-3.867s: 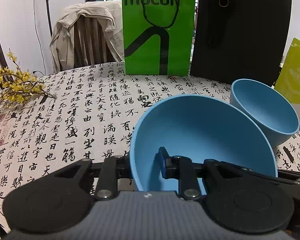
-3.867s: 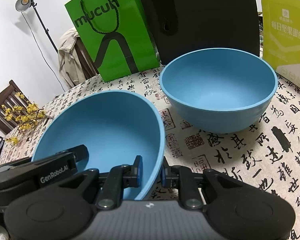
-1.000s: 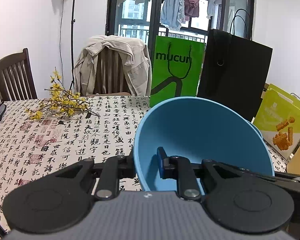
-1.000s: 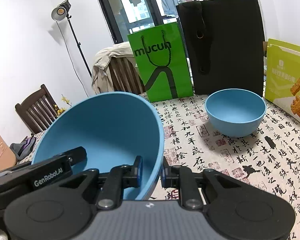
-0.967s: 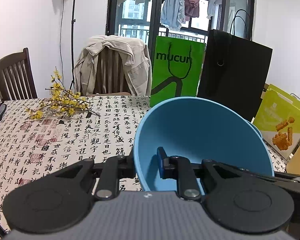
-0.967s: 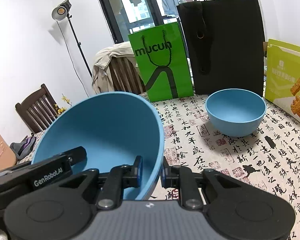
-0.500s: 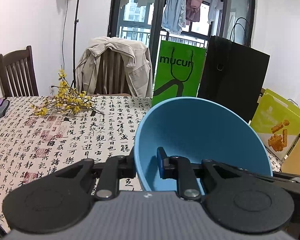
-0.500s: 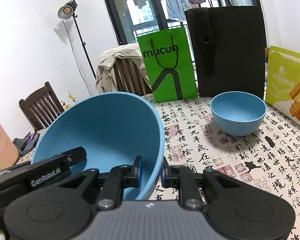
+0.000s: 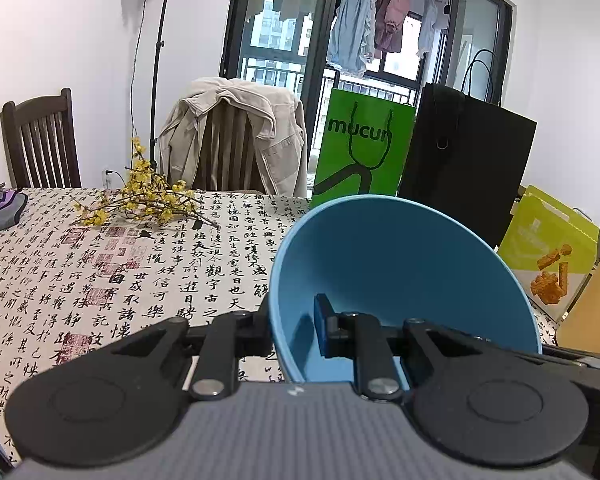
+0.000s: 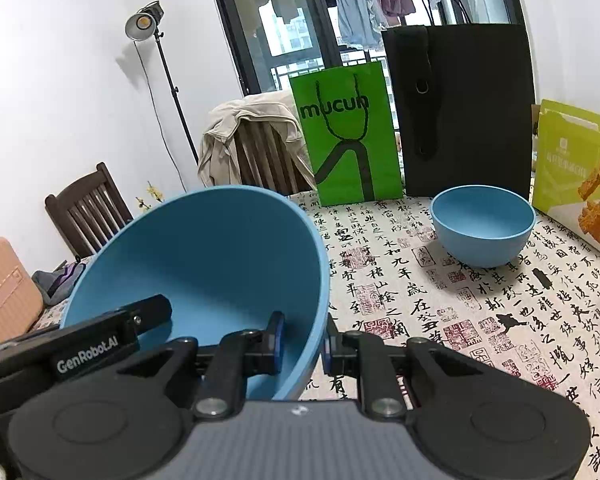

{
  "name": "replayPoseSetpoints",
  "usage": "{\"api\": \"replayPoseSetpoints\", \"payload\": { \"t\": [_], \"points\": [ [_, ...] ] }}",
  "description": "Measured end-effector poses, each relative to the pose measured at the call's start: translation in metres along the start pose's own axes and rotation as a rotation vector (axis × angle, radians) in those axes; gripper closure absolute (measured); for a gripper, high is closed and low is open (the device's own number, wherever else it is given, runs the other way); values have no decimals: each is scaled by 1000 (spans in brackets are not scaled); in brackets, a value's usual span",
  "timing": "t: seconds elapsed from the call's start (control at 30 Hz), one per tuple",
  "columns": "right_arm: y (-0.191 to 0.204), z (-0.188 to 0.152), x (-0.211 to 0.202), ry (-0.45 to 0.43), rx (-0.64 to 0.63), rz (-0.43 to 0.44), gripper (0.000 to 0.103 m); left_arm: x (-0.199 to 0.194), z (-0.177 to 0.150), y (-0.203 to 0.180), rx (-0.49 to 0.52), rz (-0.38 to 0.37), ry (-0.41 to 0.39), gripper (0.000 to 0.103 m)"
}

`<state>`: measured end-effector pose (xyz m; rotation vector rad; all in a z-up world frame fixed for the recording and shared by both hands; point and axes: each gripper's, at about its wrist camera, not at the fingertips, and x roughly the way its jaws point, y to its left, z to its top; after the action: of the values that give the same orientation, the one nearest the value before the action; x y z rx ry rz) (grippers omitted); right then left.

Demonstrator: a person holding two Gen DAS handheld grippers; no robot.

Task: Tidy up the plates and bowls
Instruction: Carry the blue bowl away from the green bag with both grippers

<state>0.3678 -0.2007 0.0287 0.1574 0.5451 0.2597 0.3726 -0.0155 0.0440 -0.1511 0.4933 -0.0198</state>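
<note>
Both grippers, left (image 9: 292,330) and right (image 10: 302,342), have fingers closed on the big blue bowl's (image 10: 220,256) rim, above the bench (image 10: 440,300).

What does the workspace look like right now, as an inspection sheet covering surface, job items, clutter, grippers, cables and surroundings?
Surface: table under a cloth printed with black calligraphy.
Job's things: large blue bowl held tilted above the table; smaller blue bowl upright on the cloth in front of the black bag.
Clutter: green bag, yellow-green snack box, yellow flower sprig, grey-purple cloth.
Grippers: left gripper and right gripper each clamp the large bowl's rim, on opposite sides.
Cables: one hangs down the wall beside the lamp stand.
Surroundings: chair with beige jacket, second wooden chair, balcony door with hanging laundry, pink suitcase.
</note>
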Motion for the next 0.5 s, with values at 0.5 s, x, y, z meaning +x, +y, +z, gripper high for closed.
{"api": "replayPoseSetpoints", "payload": {
  "t": [0.5],
  "points": [
    [27, -13, -12, -19, -26, 32, 85, -25, -9, 24, -25, 6, -41, 83]
  ]
}}
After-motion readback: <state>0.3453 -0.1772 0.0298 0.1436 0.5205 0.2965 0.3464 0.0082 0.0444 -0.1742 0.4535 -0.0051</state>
